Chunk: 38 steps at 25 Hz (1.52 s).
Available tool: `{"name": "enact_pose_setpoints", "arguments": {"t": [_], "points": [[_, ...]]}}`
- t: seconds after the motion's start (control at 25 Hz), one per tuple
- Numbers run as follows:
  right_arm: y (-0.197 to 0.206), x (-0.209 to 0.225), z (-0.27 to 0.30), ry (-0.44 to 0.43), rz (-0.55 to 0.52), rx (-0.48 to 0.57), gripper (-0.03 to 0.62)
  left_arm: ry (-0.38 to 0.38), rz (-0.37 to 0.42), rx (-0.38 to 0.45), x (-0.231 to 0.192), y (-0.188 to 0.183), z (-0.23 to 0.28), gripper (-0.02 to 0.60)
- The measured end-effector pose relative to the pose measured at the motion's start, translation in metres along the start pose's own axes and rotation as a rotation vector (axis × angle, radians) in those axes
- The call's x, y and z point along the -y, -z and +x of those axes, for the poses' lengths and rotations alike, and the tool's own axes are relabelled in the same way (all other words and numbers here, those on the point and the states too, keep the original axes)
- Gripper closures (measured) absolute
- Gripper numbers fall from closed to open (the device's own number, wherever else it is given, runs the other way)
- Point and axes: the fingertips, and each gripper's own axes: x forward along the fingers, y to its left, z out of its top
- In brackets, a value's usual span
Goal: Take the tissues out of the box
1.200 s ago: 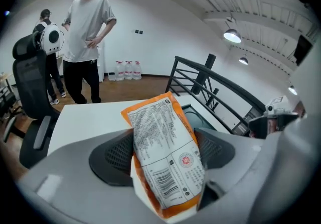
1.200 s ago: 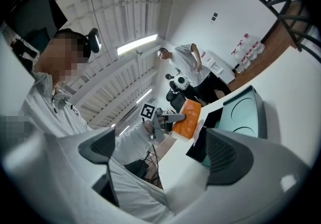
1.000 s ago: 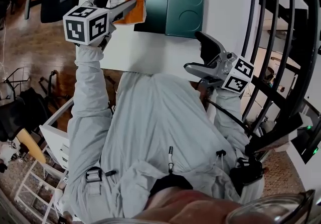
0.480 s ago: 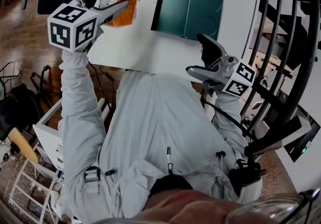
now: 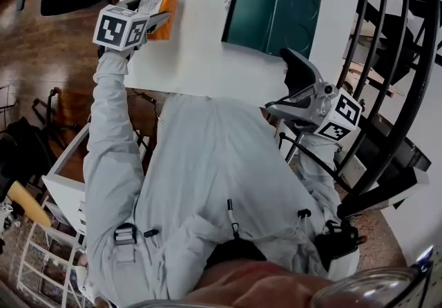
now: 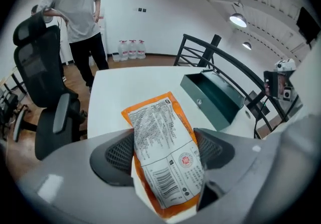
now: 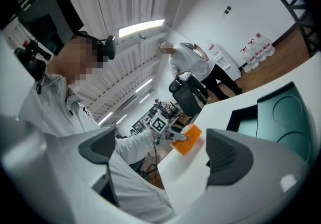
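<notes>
Bright even indoor light, ceiling strip lamp (image 7: 143,26) glaring, strong fisheye bending at edges, dark vignetted corners

The tissue pack (image 6: 163,152), at the left edge of the tabletop (image 5: 200,51), is wrapped in glossy orange plastic film with a white printed label. The tabletop is white, smooth and matt. The box (image 5: 276,13) is dark green and smooth, like painted metal; the left gripper (image 6: 164,160) pads (image 6: 118,153) are dark, mesh-textured and matt.

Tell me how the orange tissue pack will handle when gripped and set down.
The orange tissue pack is wrapped in thin printed film, so it probably gives under the pads of the left gripper. It is likely light, since it sticks out past the jaws without drooping. The smooth wrapper may slip. Being flat-sided, it should not roll on the white table.
</notes>
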Motion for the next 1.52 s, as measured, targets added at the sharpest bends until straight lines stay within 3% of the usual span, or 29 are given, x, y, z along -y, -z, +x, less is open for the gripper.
{"name": "enact_pose_setpoints", "arguments": {"t": [0.2,0.72,0.8,0.92,1.04,1.12,1.2,1.32,1.52], "points": [[0.002,0.002,-0.008,0.009,0.012,-0.002,0.032,-0.012,-0.041,-0.003,-0.009,0.006,0.016,0.215],[0.003,0.004,-0.014,0.012,0.013,0.011,0.033,-0.015,-0.012,-0.012,-0.009,0.008,0.017,0.173],[0.002,0.003,-0.015,0.013,0.013,0.012,0.031,-0.002,-0.02,0.06,-0.007,-0.004,0.01,0.124],[-0.002,0.003,-0.015,0.013,0.009,0.019,0.033,0.016,-0.046,0.257,-0.002,-0.041,-0.033,0.102],[-0.009,0.002,-0.016,0.01,-0.003,0.029,0.033,0.071,0.027,0.436,0.027,-0.083,-0.102,0.083],[-0.015,0.002,-0.02,0.008,-0.009,0.042,0.033,0.152,0.094,0.549,0.062,-0.109,-0.148,0.078],[-0.019,0.002,-0.023,0.008,-0.014,0.053,0.033,0.255,0.153,0.629,0.099,-0.125,-0.181,0.025],[-0.025,0.001,-0.024,0.003,-0.025,0.068,0.032,0.35,0.186,0.748,0.135,-0.134,-0.21,0.023],[-0.029,-0.005,-0.024,-0.008,-0.041,0.084,0.032,0.344,0.12,0.836,0.146,-0.11,-0.216,0.023]]}}
